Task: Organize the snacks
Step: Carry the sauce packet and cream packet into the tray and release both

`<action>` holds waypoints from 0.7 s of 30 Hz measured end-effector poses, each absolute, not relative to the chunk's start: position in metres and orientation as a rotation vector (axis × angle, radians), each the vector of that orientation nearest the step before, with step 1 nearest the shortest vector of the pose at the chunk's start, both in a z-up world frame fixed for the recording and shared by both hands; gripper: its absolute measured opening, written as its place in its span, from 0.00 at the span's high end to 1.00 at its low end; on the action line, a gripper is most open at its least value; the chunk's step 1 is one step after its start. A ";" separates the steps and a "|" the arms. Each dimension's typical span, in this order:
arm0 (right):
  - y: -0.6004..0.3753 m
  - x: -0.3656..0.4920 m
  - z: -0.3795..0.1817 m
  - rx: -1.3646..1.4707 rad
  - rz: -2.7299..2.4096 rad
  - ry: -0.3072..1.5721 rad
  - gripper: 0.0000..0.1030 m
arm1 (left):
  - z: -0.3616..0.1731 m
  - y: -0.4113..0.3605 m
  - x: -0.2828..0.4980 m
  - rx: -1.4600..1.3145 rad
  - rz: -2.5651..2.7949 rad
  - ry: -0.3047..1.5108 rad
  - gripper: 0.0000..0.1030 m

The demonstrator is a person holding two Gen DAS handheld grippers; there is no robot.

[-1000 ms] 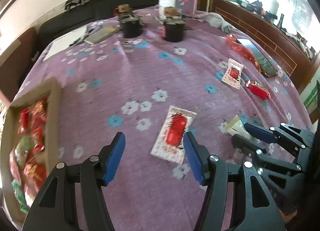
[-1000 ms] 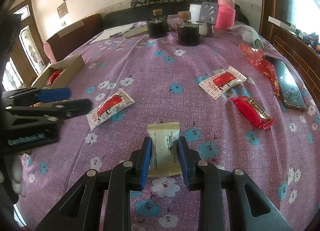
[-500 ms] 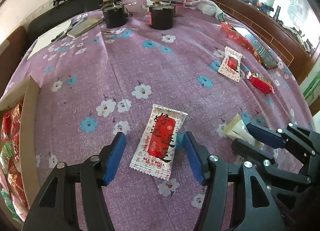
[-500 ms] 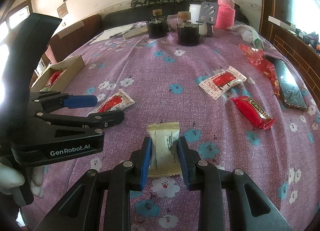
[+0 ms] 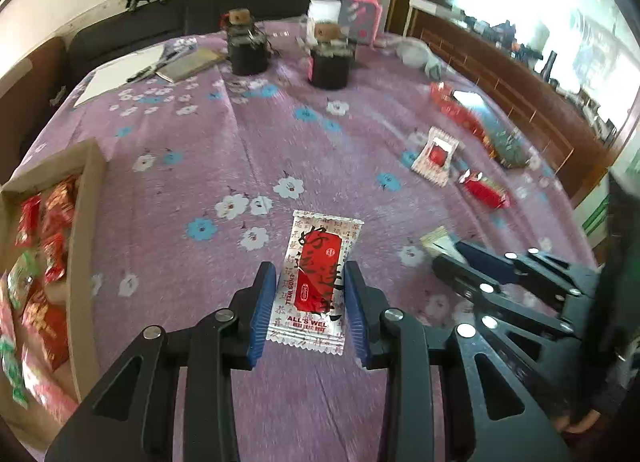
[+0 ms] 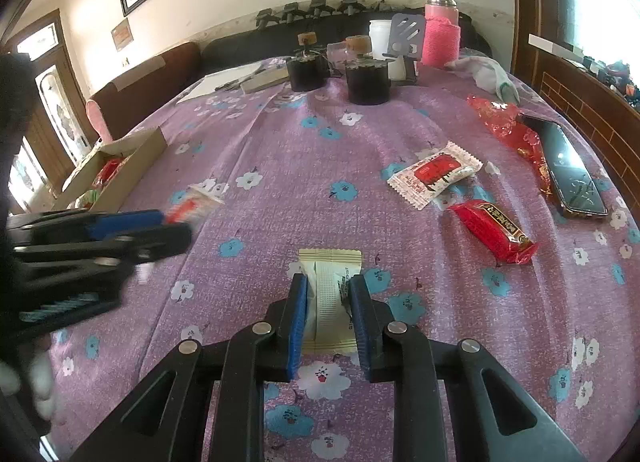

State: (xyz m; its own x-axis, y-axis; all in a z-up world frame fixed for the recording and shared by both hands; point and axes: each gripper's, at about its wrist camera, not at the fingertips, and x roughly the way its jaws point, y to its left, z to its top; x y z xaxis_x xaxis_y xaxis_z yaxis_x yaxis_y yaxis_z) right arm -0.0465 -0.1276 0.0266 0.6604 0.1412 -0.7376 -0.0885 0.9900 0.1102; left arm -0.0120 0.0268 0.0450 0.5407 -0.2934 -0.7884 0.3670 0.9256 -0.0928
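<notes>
The left gripper point(image 5: 310, 304) is closing on the red-and-white packet point(image 5: 318, 282) between its pads; the right gripper point(image 6: 328, 318) is clenched on the cream packet point(image 6: 330, 294). Lift both flat and carry them to the cardboard box point(image 5: 86, 230), left of the left gripper. Two loose snacks point(image 6: 434, 174) lie farther right; nothing blocks the path.

Daylight pours in from the window point(image 5: 560, 14) on the right, blown out to near white in both views. The purple flowered tablecloth point(image 6: 280, 202) is evenly lit, with only soft shadows under the wrappers. The left wrist view is smeared by motion, the jars point(image 5: 248, 46) and far snacks blurred. In the right wrist view the left claw point(image 6: 176, 222) is streaked with blur. Fisheye bending curves the worktop edges, and the corners go black.
</notes>
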 end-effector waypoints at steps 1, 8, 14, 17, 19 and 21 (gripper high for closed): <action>-0.127 -0.047 0.028 0.069 0.131 0.832 0.78 | 0.049 0.030 -0.016 0.073 -0.394 0.911 0.69; -0.129 -0.057 0.038 0.071 0.126 0.755 0.78 | 0.065 0.068 -0.042 -0.032 -0.378 0.866 0.69; -0.128 -0.059 0.042 0.066 0.097 0.732 0.78 | 0.070 0.125 -0.061 -0.136 -0.312 0.848 0.69; -0.126 -0.061 0.045 0.063 0.097 0.729 0.78 | 0.071 0.155 -0.070 -0.171 -0.259 0.841 0.69; -0.121 -0.063 0.048 0.066 0.102 0.730 0.78 | 0.070 0.174 -0.074 -0.195 -0.228 0.837 0.69; -0.117 -0.065 0.050 0.077 0.114 0.734 0.78 | 0.069 0.192 -0.077 -0.224 -0.197 0.829 0.69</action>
State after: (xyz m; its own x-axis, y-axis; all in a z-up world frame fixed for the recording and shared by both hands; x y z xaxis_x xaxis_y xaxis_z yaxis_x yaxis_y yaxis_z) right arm -0.0647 -0.1168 0.0501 0.7367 0.1308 -0.6634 -0.0766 0.9909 0.1103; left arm -0.0771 0.1920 0.0688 0.6600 -0.2596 -0.7050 0.0858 0.9583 -0.2726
